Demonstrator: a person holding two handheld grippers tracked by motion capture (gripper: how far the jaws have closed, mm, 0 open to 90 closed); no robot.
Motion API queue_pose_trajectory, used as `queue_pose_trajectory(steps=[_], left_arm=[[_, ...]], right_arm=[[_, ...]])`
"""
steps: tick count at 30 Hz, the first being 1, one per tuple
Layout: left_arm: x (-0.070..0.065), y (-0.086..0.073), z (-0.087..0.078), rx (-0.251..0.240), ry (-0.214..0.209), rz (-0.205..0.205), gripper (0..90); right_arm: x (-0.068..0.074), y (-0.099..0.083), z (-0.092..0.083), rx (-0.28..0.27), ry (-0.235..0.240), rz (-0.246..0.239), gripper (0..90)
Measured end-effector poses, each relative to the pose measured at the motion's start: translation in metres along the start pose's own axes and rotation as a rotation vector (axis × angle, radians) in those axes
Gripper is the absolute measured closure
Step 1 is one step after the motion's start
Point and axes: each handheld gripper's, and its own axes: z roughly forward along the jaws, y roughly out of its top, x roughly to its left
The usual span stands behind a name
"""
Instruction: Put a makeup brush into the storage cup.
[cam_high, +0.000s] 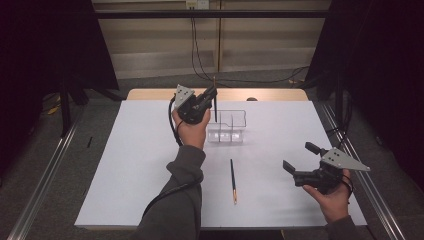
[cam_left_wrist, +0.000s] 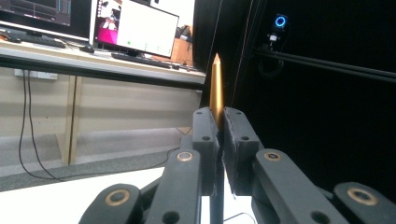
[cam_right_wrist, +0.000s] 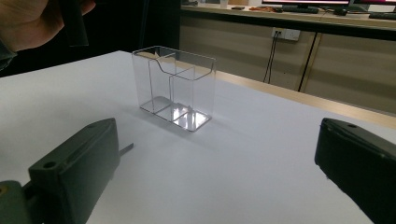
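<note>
1. High view first: my left gripper (cam_high: 212, 96) has its fingers (cam_left_wrist: 205, 135) clamped tight on a dark pencil (cam_high: 215, 102), held upright with the gold tip up, right over the clear organizer (cam_high: 228, 126).
2. My right gripper (cam_high: 298, 157) sits low near the right edge of the worktop (cam_high: 140, 165), fingers (cam_right_wrist: 79, 158) spread wide, nothing between them.
3. Step in hand, as I judge it: dropping this pencil into the organizer. Lower end looks to be at the rim of a back compartment; I cannot tell which one.
4. Next move calls for keeping it vertical, lowering past the divider, then letting go.
5. Organizer check from the right gripper view: all compartments look empty.
6. A second pencil (cam_high: 233, 180) lies flat on the worktop, between my hands, well apart from the organizer.
</note>
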Motion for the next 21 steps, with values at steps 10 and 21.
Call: queue_pose_trajectory(steps=[10,21], left_arm=[[-0.004,-0.004,0.009,-0.003,-0.013,0.023,84.1],[-0.012,-0.01,0.02,-0.003,-0.027,0.012,84.2]], right_arm=[[0.0,0.0,0.0,-0.001,0.001,0.0,0.0],[0.0,0.0,0.0,-0.002,0.0,-0.003,0.0]])
